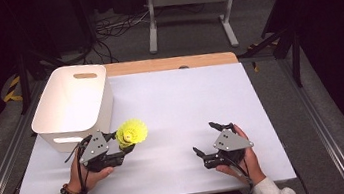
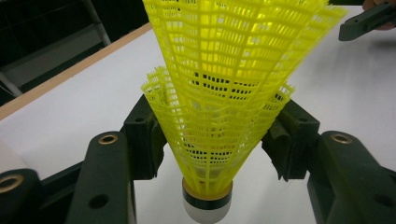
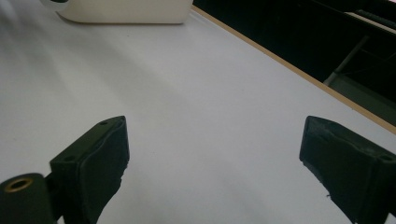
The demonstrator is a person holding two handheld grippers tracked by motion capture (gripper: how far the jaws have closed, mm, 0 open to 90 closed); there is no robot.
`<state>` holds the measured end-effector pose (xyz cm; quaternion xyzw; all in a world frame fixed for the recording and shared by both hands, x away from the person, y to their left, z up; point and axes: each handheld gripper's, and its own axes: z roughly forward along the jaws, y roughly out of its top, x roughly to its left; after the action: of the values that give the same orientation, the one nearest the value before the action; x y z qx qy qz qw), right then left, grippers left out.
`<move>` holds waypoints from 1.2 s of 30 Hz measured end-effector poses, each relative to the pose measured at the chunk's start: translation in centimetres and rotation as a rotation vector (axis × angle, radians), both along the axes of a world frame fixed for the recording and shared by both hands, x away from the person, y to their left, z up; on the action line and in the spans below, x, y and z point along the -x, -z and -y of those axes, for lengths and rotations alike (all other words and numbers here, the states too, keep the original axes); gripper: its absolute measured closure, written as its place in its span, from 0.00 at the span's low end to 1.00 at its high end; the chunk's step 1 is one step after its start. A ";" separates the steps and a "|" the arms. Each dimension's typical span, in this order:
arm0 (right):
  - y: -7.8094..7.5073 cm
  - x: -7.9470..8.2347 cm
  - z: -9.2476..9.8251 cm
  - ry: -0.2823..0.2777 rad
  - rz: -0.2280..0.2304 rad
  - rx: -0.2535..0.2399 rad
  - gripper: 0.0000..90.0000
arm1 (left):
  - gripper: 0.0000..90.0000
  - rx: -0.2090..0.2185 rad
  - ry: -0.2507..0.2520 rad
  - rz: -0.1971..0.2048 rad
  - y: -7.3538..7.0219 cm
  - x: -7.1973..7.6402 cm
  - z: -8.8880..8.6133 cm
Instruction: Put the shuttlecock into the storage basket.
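1. The left gripper (image 1: 125, 144) has its jaws clamped on yellow shuttlecocks (image 1: 132, 132). In the left gripper view it's really two mesh skirts nested one inside the other (image 2: 219, 107), with the pads pressing the skirt from both sides and the white cork with its dark band (image 2: 207, 201) sitting low between the jaws
2. In the high view the shuttlecocks sit over the white table (image 1: 175, 101), toward its near left part, skirt flaring up and out, just beside the near right corner of the white bin (image 1: 74, 106). Can't tell if they touch the bin
3. The bin is on the far left part of the table, open top, slot handles in its walls, and looks empty as far as I can see inside. It's the only other thing close to the left gripper
4. The right gripper (image 1: 205, 140) is well apart on the near right side, jaws spread wide with only bare table between them (image 3: 212, 163)
5. The bare stretch of white tabletop lies between the two grippers
6. Behind the table there's a wooden edge strip (image 1: 170, 63), then grey floor with cables (image 1: 115, 28) and a white table frame (image 1: 191, 8)
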<state>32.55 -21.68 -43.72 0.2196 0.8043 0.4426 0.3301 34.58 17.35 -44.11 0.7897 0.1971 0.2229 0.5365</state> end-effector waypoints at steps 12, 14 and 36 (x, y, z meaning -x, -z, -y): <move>0.4 -0.2 -0.2 -0.004 -0.013 0.004 0.10 | 0.50 0.042 -0.027 0.017 -1.0 0.3 -1.3; 0.4 -0.3 -0.2 -0.004 -0.018 0.000 0.10 | 0.51 0.047 -0.031 0.019 -1.1 0.3 -1.5; 0.4 -0.3 -0.2 -0.003 -0.016 0.000 0.10 | 0.51 0.129 -0.070 0.050 -2.6 1.1 -3.8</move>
<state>32.87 -21.45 -44.10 0.2220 0.8072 0.4412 0.3232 33.48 21.16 -41.56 0.7404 0.2247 0.2481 0.5829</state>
